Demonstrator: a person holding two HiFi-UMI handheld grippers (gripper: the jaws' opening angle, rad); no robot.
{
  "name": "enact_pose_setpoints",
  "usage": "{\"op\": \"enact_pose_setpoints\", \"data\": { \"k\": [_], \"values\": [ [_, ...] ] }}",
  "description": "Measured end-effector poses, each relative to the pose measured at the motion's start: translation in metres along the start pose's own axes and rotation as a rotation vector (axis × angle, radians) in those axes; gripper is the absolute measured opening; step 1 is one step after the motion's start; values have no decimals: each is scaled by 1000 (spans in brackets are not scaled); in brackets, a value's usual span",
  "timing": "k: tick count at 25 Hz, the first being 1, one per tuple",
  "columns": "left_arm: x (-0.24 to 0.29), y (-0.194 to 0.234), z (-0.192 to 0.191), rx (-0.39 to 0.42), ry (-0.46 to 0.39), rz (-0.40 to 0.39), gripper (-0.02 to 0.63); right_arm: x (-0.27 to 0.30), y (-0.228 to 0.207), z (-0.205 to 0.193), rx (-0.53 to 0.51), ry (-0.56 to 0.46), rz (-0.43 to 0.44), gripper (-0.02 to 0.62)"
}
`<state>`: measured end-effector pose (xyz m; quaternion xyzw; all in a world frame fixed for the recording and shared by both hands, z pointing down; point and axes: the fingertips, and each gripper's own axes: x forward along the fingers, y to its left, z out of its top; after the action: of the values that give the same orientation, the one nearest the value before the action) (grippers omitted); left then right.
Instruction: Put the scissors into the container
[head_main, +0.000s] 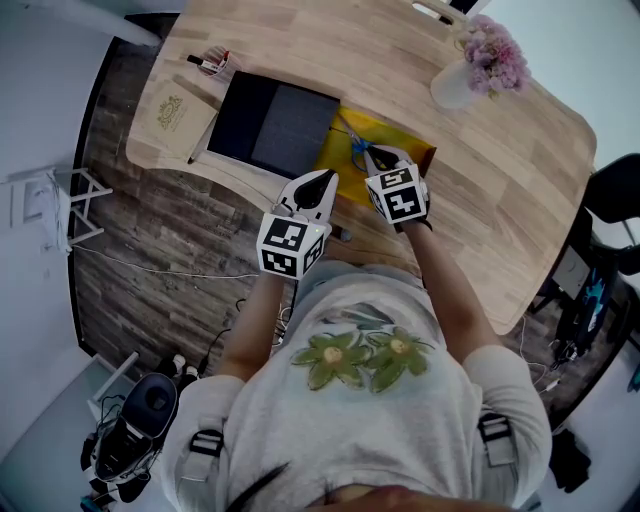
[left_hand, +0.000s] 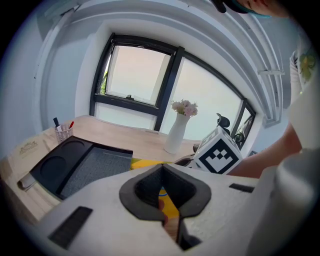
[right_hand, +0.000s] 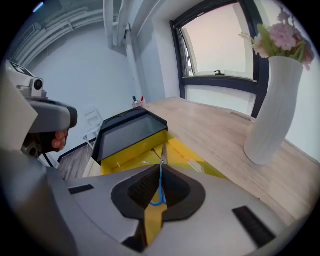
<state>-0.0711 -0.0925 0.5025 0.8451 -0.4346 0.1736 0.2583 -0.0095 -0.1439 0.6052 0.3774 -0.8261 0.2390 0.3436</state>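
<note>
My right gripper (right_hand: 160, 169) sits low over a yellow mat (right_hand: 187, 152) on a wooden surface (head_main: 480, 170). Its fingers are drawn in on the scissors (right_hand: 162, 156). As far as I can judge they are pinching the blue handle, since a blue line fills the thin seam between the pads. The scissors run along the fingers' own line. The handle loop sits back between the fingers, and the steel blades reach straight ahead past the tips, over the mat.

The container (right_hand: 131, 131), a black open tray, lies ahead and to the left of these fingers at the mat's far edge. The blades point roughly toward its near right corner.

My left gripper (left_hand: 162, 169) hangs just to the left of the right one. Its fingers are pressed together on nothing, and only mat shows through the slit. The container lies ahead and to the left of these fingers too, but the right gripper has the scissors.

I judge the coming move to be a lift, then a carry forward and left over the tray's near wall. I would turn the blades to run along its long rectangular section.
</note>
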Motion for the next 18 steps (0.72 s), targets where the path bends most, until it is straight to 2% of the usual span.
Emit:
{"op": "enact_pose_setpoints", "data": {
  "k": [6,18],
  "values": [
    [-2,-5,5,9,-7,-7,6,-21,5,18,20,-85,16,6],
    [-10,-14,19,3,-45,-21,6,-52,22,20,4,-149,55,6]
  ]
}}
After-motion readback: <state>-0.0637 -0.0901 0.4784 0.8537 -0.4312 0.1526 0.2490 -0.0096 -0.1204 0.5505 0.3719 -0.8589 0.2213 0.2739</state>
